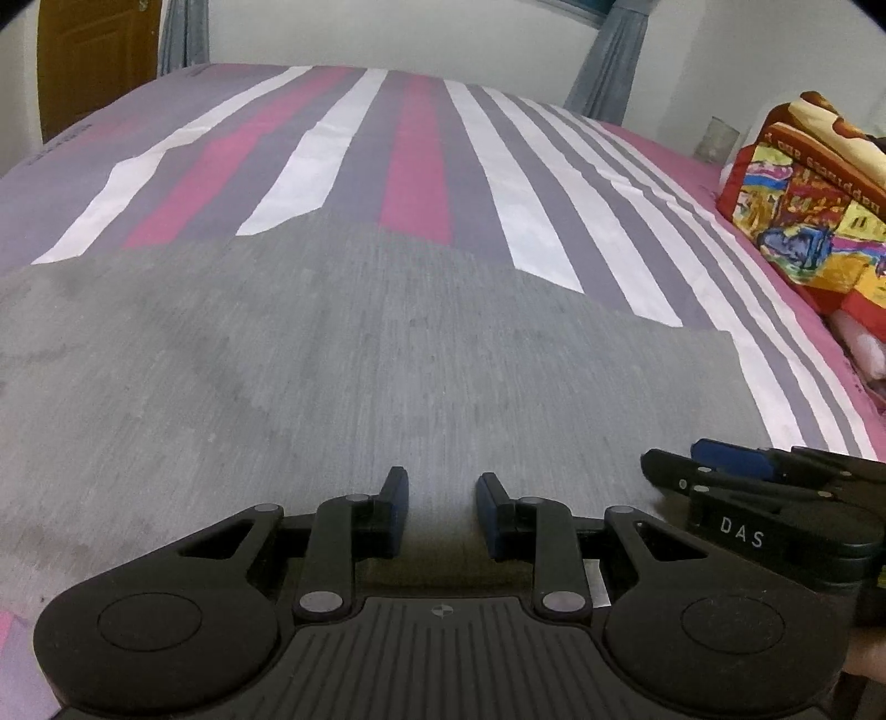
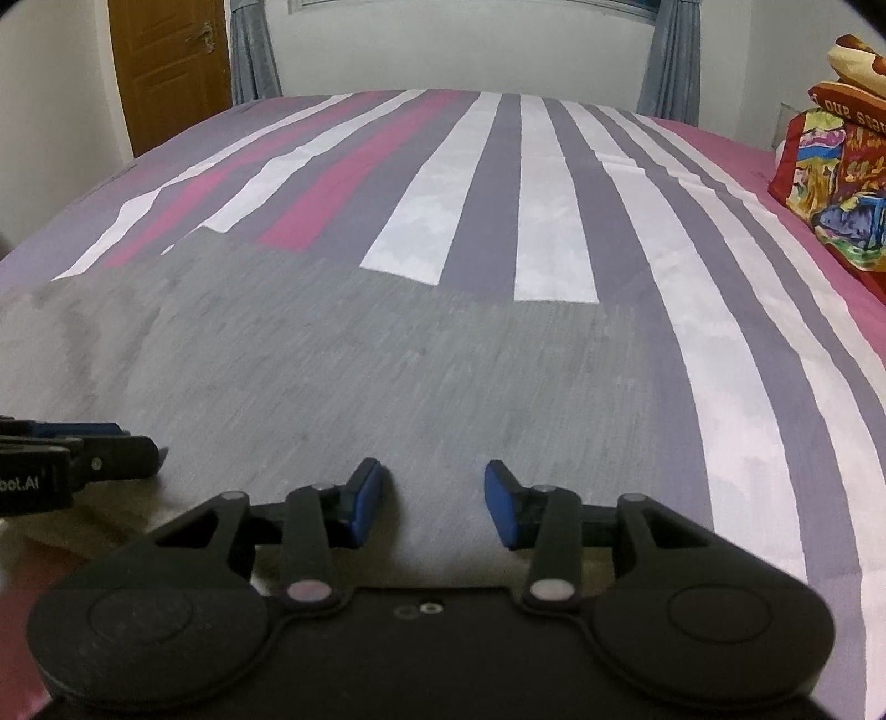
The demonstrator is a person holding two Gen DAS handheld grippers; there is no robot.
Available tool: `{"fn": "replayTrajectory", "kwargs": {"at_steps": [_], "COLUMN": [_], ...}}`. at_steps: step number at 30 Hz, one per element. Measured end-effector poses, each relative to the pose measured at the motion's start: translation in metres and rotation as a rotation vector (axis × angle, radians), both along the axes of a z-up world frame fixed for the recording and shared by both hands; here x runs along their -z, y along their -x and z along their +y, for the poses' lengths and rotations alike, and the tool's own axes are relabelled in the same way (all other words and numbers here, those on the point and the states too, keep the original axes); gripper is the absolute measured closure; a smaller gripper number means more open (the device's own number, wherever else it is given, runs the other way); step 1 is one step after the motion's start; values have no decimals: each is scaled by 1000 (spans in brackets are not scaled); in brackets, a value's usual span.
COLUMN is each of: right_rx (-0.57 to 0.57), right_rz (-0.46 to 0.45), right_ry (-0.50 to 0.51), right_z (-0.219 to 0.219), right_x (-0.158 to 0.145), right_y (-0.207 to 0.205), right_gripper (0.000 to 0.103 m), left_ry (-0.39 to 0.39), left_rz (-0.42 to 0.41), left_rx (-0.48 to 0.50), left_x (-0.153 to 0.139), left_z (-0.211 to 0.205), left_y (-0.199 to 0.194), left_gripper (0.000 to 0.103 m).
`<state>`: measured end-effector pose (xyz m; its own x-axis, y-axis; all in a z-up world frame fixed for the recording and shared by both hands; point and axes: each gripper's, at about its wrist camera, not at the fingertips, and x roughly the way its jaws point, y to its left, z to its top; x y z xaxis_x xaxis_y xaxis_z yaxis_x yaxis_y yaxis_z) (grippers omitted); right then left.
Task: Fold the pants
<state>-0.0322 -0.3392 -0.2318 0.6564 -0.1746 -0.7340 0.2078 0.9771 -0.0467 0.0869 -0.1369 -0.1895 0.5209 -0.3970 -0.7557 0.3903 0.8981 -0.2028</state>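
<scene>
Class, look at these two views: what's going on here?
A person holds two grippers side by side over grey pants spread flat on a striped bed sheet. The left gripper and right gripper are both open, low over the near edge of the fabric, gripping nothing. A colourful folded blanket sits off to the right.

A bed sheet (image 1: 421,166) striped in pink, white and purple-grey covers the bed. A brightly printed folded quilt (image 1: 803,210) rests along its right edge. Behind stand a brown wooden door (image 2: 171,61), a pale wall (image 2: 459,44) and grey-blue curtains (image 2: 252,50).
</scene>
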Motion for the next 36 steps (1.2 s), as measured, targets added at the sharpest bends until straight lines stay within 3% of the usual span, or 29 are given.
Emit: {"fn": "replayTrajectory", "kwargs": {"at_steps": [8, 14, 19, 25, 28, 36], "right_rx": [-9, -61, -125, -165, -151, -149], "right_rz": [4, -57, -52, -13, -35, -40], "right_ry": [-24, -67, -86, -55, -69, -70], "right_z": [11, 32, 63, 92, 90, 92], "right_x": [-6, -22, -20, -2, 2, 4], "right_y": [16, 14, -3, -16, -13, -13], "right_gripper": [61, 64, 64, 62, 62, 62], "left_ry": [31, 67, 73, 96, 115, 258], "left_rz": [8, -11, -15, 16, 31, 95], "left_rx": [-28, -115, -188, -338, -433, -629], "left_x": [-8, -26, -32, -27, -21, 0], "left_z": [15, 55, 96, 159, 195, 266], "left_y": [11, 17, 16, 14, 13, 8], "left_gripper": [75, 75, 75, 75, 75, 75]}}
